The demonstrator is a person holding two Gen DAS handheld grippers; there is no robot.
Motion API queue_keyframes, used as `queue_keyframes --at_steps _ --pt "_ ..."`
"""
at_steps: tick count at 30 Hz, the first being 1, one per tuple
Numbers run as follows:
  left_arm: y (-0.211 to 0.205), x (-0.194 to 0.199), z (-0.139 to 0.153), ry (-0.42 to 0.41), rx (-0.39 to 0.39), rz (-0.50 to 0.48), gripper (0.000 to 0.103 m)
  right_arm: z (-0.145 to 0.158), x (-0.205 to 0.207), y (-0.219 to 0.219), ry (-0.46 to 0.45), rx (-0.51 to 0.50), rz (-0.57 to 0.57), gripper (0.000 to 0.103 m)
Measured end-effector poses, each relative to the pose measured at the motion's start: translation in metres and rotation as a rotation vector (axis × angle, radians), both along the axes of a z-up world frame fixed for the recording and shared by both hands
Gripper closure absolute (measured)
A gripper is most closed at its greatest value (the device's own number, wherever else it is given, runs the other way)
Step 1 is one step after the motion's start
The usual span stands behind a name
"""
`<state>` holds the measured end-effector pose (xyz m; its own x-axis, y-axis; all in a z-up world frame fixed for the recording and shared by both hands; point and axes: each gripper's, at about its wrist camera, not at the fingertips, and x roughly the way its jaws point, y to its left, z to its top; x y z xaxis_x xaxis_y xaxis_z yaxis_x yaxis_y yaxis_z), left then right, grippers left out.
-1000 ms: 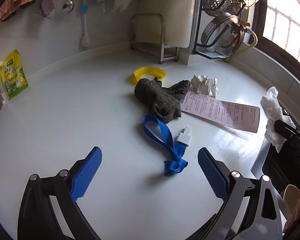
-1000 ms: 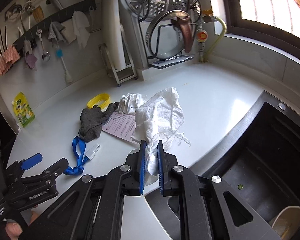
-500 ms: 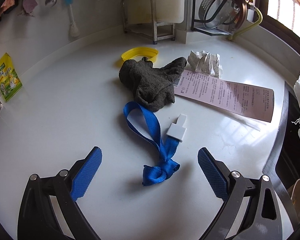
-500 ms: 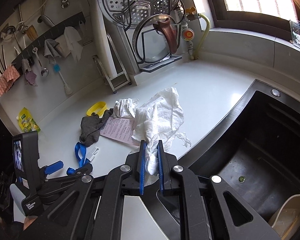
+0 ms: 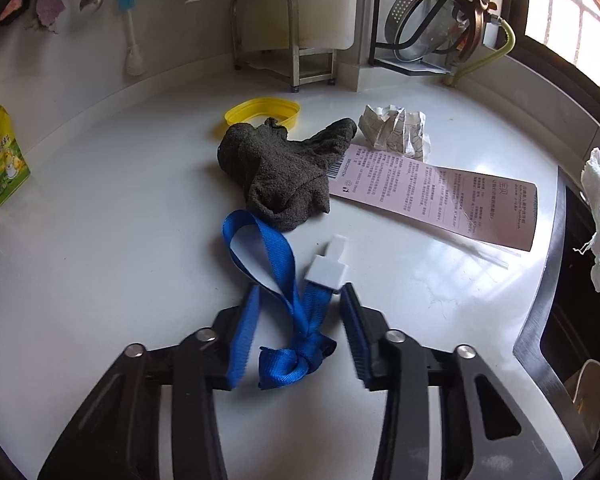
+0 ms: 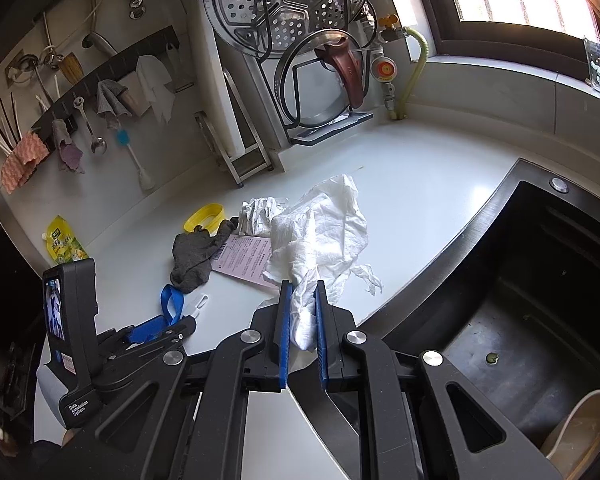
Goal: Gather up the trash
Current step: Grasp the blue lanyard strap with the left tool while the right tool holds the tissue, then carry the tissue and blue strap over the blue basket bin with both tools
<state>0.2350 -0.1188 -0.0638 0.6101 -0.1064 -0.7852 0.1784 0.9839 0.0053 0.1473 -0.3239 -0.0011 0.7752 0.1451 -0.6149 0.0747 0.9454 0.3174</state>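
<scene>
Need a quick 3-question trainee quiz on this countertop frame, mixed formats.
1. True or false: the right tongs are shut on the white tissue.
2. Which item lies between the closing left tongs? A) grey glove B) blue strap C) yellow ring
3. Fill in: the pink leaflet is partly covered by the ____.

Key: 1 true. 2 B, the blue strap; pads not yet touching. 3 grey glove.

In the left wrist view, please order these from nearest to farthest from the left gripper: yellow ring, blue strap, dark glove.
1. blue strap: between the closing jaws of the left gripper, pads not yet touching it.
2. dark glove: beyond the strap, mid-counter.
3. yellow ring: behind the glove, toward the wall.
</scene>
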Motion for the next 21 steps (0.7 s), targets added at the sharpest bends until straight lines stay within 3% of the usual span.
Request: queue_keyframes --at_steps 2,6,13,21 --pt "0.000 -0.002 0.001 0.007 -0.007 -0.016 0.086 -0.001 0.001 0.002 0.004 -0.005 0.003 0.092" --pt "0.008 -0.012 0.003 0.014 -0.026 -0.030 0.092 -0.001 0.000 0.010 0.001 -0.020 0.021 0.092" --pt "0.029 -0.047 0.017 -0.029 -0.012 -0.050 0.092 0.002 -0.019 0.036 -0.012 -0.057 0.074 0.092" --pt "0.053 -0.109 0.037 -0.106 0.005 -0.070 0.092 0.006 -0.077 0.070 -0.018 -0.037 0.103 0.092"
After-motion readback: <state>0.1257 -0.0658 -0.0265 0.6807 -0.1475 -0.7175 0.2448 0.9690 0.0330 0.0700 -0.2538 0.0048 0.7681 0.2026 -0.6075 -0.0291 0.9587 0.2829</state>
